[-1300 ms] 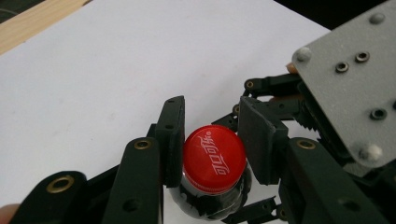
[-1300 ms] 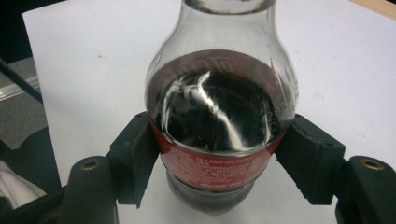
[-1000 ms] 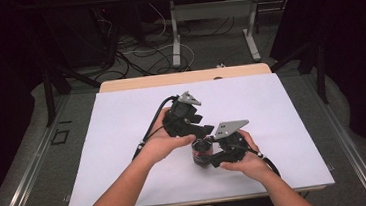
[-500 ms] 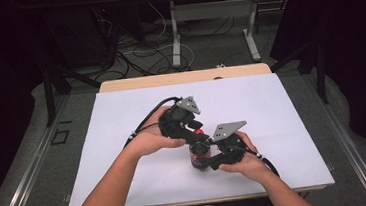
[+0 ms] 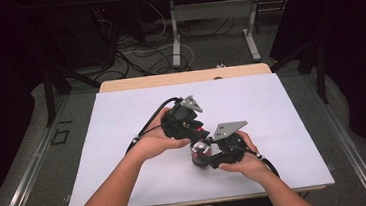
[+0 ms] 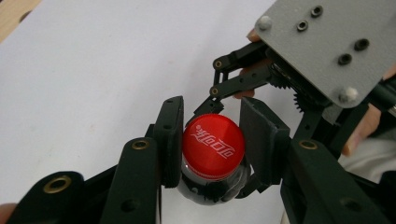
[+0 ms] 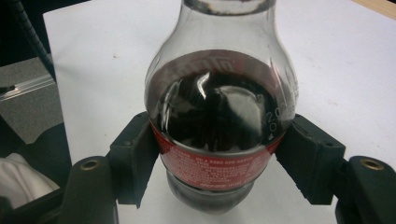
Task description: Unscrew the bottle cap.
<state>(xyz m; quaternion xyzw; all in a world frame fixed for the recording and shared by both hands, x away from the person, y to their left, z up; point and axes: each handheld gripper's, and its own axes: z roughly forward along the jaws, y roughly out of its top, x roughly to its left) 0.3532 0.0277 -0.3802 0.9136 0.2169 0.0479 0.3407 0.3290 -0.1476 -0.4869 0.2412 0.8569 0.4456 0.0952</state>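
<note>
Unscrewing the cap looks like the step in hand. Small cola bottle [image 5: 201,154] stands on the white table [image 5: 124,138], near the front edge, a bit right of the middle, well clear of every corner. Right gripper [image 7: 219,154] clenched on the bottle's body at the red label [image 7: 210,168], one jaw pad each side, touching the plastic. Left gripper [image 6: 212,149] comes from above, jaws either side of the red cap [image 6: 213,145]; left pad touches the cap, right pad looks touching or just beside it, so I read it as grasping the cap, grip maybe not fully firm.

To do it well, my judgement: squeeze the left jaws tight on the cap's ribbed side before turning, keep them level with the cap so they don't ride up and slip off. Right gripper should hold the body steady and low, no squeezing hard enough to push drink out once the seal breaks. Turn about the bottle's own axis, not sideways, or it tips.

Bottle is upright, long axis vertical, cap pointing up toward the left gripper's camera, base on the table. Dark drink fills the body to below the neck [image 7: 226,14], the neck is clear.
</note>
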